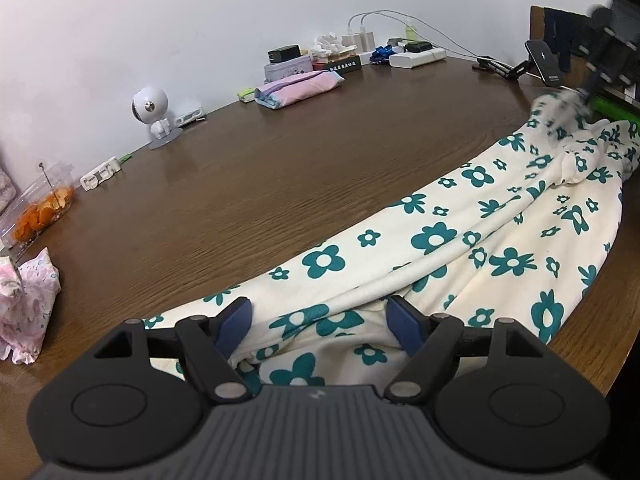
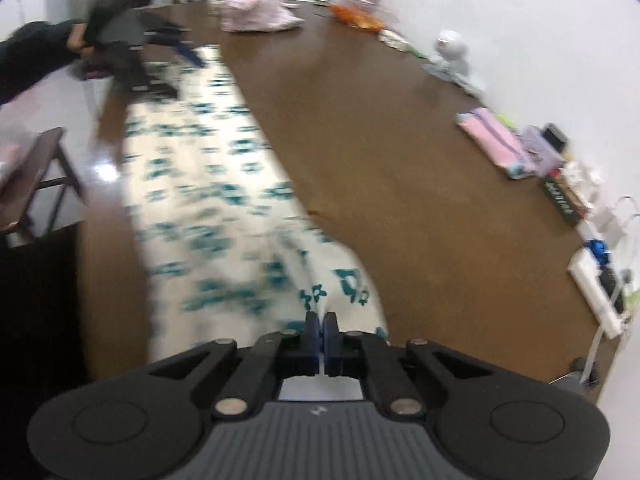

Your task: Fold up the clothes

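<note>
- a cream garment with teal flowers (image 1: 440,236) lies stretched in a long band on the brown wooden table (image 1: 248,168), along the table's near edge, its long axis running from one gripper to the other.
- in the left wrist view the band starts under the left gripper (image 1: 320,320) and runs away to the upper right, where it bunches into folds.
- the left gripper's blue pads (image 1: 236,320) stand wide apart over the near end of the cloth, one on each side of a raised fold, not pressing it.
- the right gripper (image 2: 321,328) has its jaws together; cloth sits right at the tips, but the blur hides whether any is pinched.
- in the right wrist view the garment (image 2: 200,184) runs up and left toward the other gripper, held by a hand (image 2: 76,42) in a dark sleeve.
</note>
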`<state>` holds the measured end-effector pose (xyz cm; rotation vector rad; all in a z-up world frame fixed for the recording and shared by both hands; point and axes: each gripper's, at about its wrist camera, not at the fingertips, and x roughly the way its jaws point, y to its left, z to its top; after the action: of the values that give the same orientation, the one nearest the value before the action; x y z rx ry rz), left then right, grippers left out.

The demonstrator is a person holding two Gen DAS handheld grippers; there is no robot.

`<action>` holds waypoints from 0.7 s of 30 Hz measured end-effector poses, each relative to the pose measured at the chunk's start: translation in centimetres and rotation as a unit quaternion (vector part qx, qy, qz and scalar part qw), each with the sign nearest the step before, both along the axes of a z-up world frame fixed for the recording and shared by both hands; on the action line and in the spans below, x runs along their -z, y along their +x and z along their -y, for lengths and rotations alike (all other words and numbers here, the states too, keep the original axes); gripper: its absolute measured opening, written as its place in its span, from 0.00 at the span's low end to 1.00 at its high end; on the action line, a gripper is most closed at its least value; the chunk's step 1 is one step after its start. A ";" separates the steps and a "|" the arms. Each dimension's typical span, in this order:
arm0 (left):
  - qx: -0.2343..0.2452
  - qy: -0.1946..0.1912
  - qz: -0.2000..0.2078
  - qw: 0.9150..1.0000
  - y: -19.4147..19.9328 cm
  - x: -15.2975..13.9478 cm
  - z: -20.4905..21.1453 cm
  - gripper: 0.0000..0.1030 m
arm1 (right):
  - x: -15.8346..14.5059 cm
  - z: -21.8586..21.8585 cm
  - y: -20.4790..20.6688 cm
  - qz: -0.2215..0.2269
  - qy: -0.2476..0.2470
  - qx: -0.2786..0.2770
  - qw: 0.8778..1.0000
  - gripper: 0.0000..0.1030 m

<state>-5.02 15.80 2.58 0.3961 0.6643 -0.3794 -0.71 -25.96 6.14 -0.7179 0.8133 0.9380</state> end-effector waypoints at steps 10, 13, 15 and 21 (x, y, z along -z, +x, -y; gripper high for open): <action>-0.002 0.002 0.000 1.000 0.0 -0.1 0.2 0.74 | -1.8 1.1 1.5 -0.024 0.070 -0.051 0.996 0.51; -0.002 0.000 -0.001 1.000 0.0 -0.1 0.1 0.74 | -2.1 1.0 4.1 -0.025 0.093 -0.035 0.995 0.62; -0.001 -0.001 -0.002 1.000 0.0 -0.1 0.0 0.75 | -0.8 0.0 6.0 -0.032 0.071 -0.027 0.997 0.61; -0.001 -0.004 0.000 1.000 0.0 0.0 -0.1 0.75 | 3.5 -2.9 7.7 -0.147 0.022 -0.053 0.988 0.03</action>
<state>-5.06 15.94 2.60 0.3881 0.6626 -0.3789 6.98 -23.10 2.65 -0.5958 1.0166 1.1714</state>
